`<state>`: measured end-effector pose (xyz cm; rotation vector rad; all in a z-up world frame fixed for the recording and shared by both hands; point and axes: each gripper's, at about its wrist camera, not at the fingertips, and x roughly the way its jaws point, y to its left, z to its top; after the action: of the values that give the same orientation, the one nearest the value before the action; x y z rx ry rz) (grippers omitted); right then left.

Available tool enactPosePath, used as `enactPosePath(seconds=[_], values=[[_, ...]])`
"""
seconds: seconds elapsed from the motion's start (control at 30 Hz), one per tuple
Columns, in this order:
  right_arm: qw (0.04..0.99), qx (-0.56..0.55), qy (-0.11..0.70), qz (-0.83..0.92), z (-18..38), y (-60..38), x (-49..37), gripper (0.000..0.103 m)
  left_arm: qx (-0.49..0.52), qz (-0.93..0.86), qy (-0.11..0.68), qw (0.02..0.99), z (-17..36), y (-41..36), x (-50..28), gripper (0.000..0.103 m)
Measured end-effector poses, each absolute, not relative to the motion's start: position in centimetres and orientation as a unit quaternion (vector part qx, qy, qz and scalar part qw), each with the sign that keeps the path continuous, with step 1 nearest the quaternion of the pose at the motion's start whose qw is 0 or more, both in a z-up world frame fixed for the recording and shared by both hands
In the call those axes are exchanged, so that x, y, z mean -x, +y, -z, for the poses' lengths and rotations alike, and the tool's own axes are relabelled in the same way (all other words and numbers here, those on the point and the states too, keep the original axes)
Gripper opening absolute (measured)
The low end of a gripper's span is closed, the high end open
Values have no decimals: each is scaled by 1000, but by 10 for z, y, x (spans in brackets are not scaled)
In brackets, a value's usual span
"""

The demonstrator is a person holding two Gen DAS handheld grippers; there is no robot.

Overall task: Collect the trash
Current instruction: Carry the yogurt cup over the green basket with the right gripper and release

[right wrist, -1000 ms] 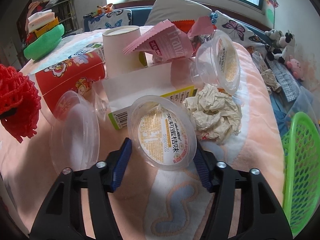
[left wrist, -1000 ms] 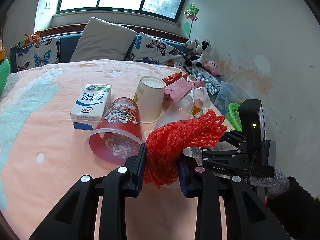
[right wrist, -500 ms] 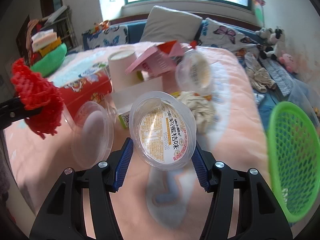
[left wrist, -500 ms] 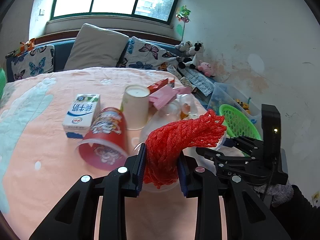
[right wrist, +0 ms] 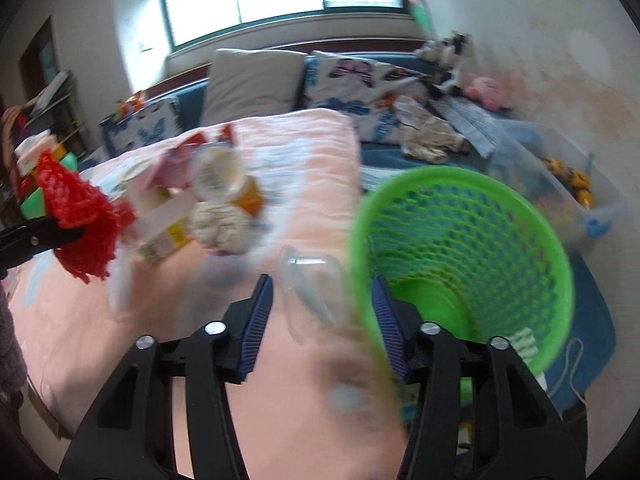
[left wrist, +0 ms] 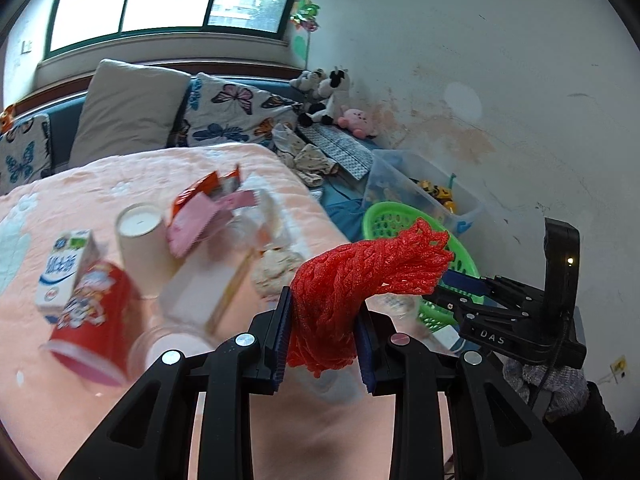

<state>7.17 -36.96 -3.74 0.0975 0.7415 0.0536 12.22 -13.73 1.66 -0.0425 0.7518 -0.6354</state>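
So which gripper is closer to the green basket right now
Right. The right gripper is at the green basket, its outer finger against the rim. The left gripper, clamping the red mesh net, sits farther back over the bed.

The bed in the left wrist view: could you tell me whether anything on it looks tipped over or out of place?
Yes: the red paper cup lies tipped on its side beside the milk carton, and a crumpled paper wad and torn wrappers are strewn next to the standing white cup.
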Motion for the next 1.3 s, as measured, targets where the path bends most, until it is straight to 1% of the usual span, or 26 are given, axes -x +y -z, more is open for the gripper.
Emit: enactPosePath(seconds=[0.23, 0.3, 0.53, 0.63, 0.67, 0.73, 0.8, 0.83, 1.07, 1.3], values=[[924, -89, 371, -29, 49, -402, -63, 47, 12, 320, 367, 873, -14, -169, -127, 28], [923, -91, 371, -39, 51, -401, -62, 50, 11, 319, 372, 871, -12, -172, -128, 28], [924, -59, 375, -52, 56, -375, -79, 50, 11, 310, 372, 875, -12, -167, -132, 28], [920, -61, 384, -46, 63, -374, -94, 50, 12, 306, 372, 876, -12, -162, -133, 28], [918, -63, 389, -44, 66, -375, -98, 48, 13, 305, 373, 876, -12, -161, -133, 28], [916, -65, 393, -47, 70, -375, -100, 40, 12, 303, 374, 876, -11, -158, -134, 28], [917, -67, 390, -47, 68, -375, -98, 27, 13, 303, 375, 876, -11, -158, -135, 28], [918, -69, 387, -50, 67, -375, -96, 26, 13, 303, 376, 876, -11, -158, -136, 28], [928, -69, 363, -36, 52, -386, -79, 25, 10, 312, 376, 873, -13, -175, -140, 28], [932, -72, 355, 24, 45, -421, -67, 25, 8, 339, 382, 859, -16, -215, -152, 28]])
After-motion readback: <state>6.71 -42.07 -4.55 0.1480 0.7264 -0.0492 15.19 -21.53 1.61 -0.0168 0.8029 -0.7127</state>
